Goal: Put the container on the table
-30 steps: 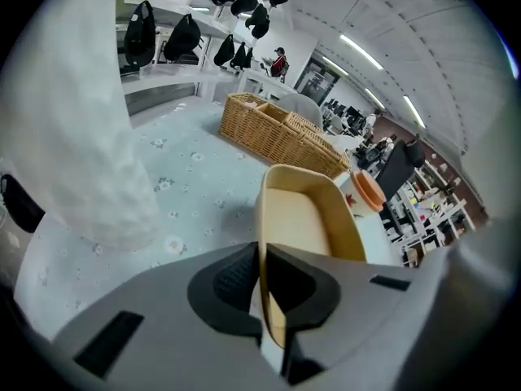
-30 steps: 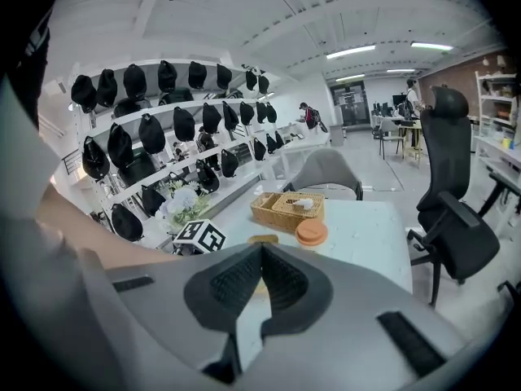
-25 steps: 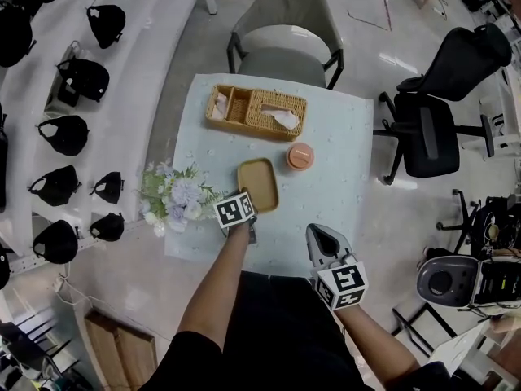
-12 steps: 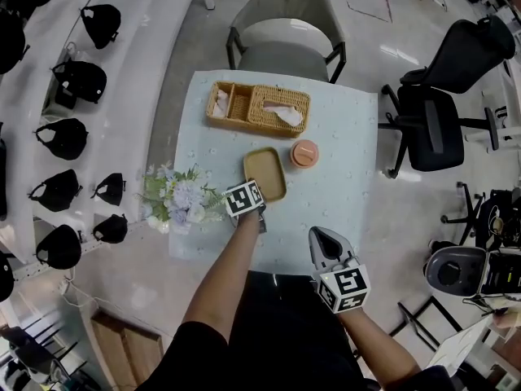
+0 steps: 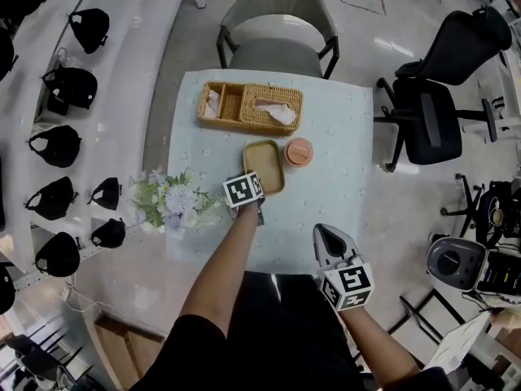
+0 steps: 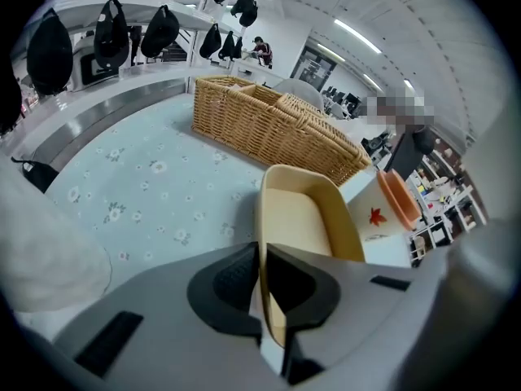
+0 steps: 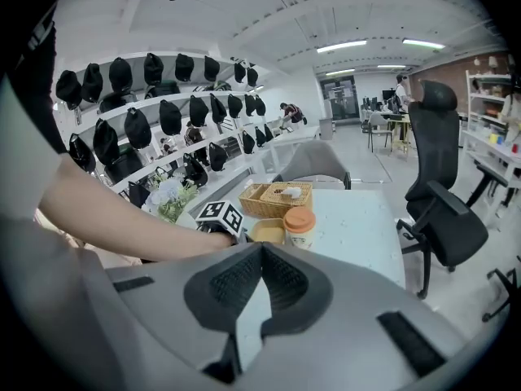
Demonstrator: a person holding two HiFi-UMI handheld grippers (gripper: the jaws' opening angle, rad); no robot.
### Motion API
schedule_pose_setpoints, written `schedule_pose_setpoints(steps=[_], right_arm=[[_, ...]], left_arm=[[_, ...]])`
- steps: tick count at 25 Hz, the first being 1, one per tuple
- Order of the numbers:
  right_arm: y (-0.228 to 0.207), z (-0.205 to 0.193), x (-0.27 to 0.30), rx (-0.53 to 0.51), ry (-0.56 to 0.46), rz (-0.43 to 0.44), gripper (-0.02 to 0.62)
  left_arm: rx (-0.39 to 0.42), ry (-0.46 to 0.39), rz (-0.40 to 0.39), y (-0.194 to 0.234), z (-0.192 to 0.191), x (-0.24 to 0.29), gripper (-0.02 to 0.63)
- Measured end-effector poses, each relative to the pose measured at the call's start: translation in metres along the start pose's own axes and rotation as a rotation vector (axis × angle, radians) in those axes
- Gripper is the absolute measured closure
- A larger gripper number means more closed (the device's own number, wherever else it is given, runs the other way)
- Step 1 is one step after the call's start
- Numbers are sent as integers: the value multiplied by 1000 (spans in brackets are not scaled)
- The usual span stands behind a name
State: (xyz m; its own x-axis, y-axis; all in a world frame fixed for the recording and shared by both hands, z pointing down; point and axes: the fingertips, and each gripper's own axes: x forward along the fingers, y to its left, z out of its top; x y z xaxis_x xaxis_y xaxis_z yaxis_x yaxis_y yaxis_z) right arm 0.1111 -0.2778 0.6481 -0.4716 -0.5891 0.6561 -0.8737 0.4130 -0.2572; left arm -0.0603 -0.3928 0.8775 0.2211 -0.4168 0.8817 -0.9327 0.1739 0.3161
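The tan oblong container (image 5: 264, 166) lies at mid-table, between the wicker basket and the front edge. My left gripper (image 5: 254, 211) is shut on its near wall; in the left gripper view the pads (image 6: 262, 283) pinch that thin rim of the container (image 6: 313, 218). Whether its base touches the cloth I cannot tell. My right gripper (image 5: 329, 240) hangs at the table's front edge, apart from everything. In the right gripper view its jaws (image 7: 259, 255) are shut with nothing between them, and the container (image 7: 267, 232) shows beyond them.
A wicker basket (image 5: 248, 108) with tissues stands at the back of the table (image 5: 342, 177). An orange-lidded cup (image 5: 299, 151) stands just right of the container. Flowers (image 5: 167, 202) are at the left edge. A grey chair (image 5: 273, 39) is behind, black office chairs (image 5: 431, 120) to the right.
The left gripper has carried the container further onto the table, closer to the cup and the basket. The right gripper has stayed near the front edge.
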Motion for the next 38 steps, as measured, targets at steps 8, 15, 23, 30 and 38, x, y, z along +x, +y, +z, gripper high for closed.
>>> schedule_pose_setpoints(steps=[8,15,23,30,38], right_arm=[[-9,-2,-3,15,8,-15,595],[-17,-2,-2,10,2,-14,595],[-21,-4,-8,4,-5,-18,595],[-17,-13,-21,5,-6,-18,595],[-4,-21,-42,-29,-18,2,597]], left_arm=[[16,13,7,-4,3,5,595],[9,12,-5,-6,-1,9,595],[2,2,-6,-5,-4,6,549],[16,-19,-28,-10,-5,-5,476],[16,-21,-46,-17,-24,-33,462]])
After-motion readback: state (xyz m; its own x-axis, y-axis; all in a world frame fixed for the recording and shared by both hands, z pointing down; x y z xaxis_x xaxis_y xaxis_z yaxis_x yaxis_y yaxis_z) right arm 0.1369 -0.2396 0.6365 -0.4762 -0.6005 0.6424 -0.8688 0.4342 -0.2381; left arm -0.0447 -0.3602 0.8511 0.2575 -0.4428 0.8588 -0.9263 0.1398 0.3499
